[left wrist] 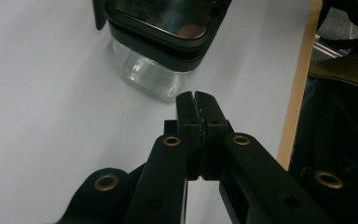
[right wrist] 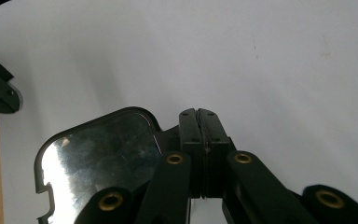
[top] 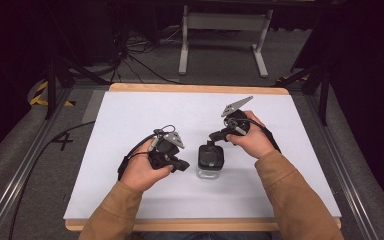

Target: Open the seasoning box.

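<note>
- Worktop (top: 130, 115): white sheet on a wooden board, the wood edge showing along the near and far sides.
- Container (top: 210, 161): small clear square box with a black-rimmed lid, sitting near the middle of the worktop, slightly toward the near edge, between the two hands.
- Lid (right wrist: 102, 154) is on. Its top is glossy and reflective in the right gripper view, with a notch in the rim on one side.
- Left claw (top: 181, 165): held in the left hand (top: 142, 172), lying low just left of the container and pointing at it. Apart from it, no contact visible.
- Left claw state: in the left gripper view the jaws are pressed fully together with nothing between them (left wrist: 197, 108). The clear base of the container (left wrist: 149, 74) sits just beyond the tips.
- Right claw (top: 214, 136): held in the right hand (top: 252, 140), coming in from the far right, tips down at the far edge of the container's lid.
- Right claw state: jaws closed flat against each other, empty (right wrist: 198, 123). Tips are right beside the lid's rim; cannot tell whether they touch it.
- Grey three-cornered plate (top: 237, 105) on the right claw tilts up and away.
- Both sleeves (top: 290, 195) are tan.
</note>
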Demonstrator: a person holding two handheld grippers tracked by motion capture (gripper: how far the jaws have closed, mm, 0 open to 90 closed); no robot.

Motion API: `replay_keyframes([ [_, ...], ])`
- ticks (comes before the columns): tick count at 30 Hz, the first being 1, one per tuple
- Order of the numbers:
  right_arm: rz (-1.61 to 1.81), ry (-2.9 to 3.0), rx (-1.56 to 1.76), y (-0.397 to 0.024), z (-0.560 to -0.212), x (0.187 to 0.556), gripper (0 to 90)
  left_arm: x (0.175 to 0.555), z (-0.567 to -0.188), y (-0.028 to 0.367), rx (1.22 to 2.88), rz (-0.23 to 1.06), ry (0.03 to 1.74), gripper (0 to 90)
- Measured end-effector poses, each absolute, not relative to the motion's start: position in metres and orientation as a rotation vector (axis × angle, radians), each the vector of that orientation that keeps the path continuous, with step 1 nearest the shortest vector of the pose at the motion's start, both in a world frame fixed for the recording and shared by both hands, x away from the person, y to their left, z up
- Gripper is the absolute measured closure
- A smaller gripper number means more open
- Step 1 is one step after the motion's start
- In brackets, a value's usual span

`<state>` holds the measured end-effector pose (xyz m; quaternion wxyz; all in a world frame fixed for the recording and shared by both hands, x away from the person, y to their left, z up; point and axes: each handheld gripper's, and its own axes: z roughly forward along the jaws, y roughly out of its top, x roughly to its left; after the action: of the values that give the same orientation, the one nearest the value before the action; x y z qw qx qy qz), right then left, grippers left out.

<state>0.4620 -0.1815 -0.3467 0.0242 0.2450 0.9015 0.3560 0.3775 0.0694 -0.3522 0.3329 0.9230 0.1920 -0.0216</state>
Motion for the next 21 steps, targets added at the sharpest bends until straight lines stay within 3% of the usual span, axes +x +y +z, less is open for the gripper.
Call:
replay_keyframes([
  [21, 1.075, 2.774, 0.758, -0.181, -0.345, 0.46, 90.0, 0.376, -0.362, 0.042, 2.341, 0.0, 0.535, 89.8],
])
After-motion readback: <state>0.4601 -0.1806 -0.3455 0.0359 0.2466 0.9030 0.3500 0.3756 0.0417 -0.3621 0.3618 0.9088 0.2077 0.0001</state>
